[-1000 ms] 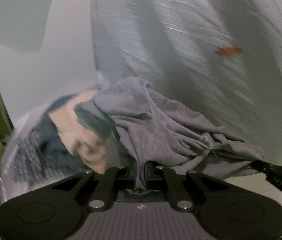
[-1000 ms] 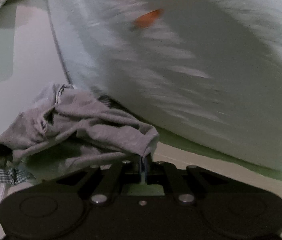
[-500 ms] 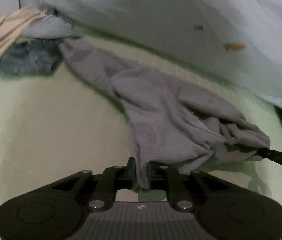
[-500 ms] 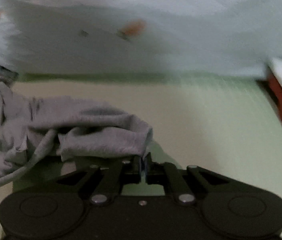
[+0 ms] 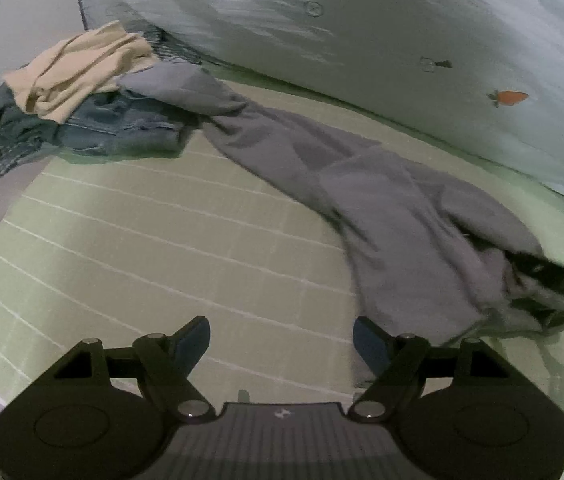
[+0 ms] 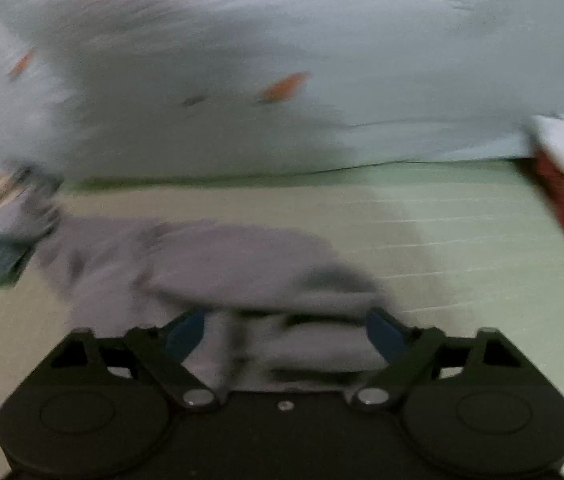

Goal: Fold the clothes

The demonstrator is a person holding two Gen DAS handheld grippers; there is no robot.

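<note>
Pale green striped mat, white carrot-print bedding behind.

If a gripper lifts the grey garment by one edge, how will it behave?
The grey garment lies crumpled in soft folds, so it will probably drape and sag. It looks thin, likely light. Its far end touches the clothes pile, so it may drag that.

The grey garment lies on the green sheet, stretched in a long crumpled band. Its far end touches the pile of clothes at the far left corner; its near end is bunched in folds toward the right edge. In the pile, a beige piece lies on top of a blue denim piece. In the right wrist view the grey garment is blurred.
</note>
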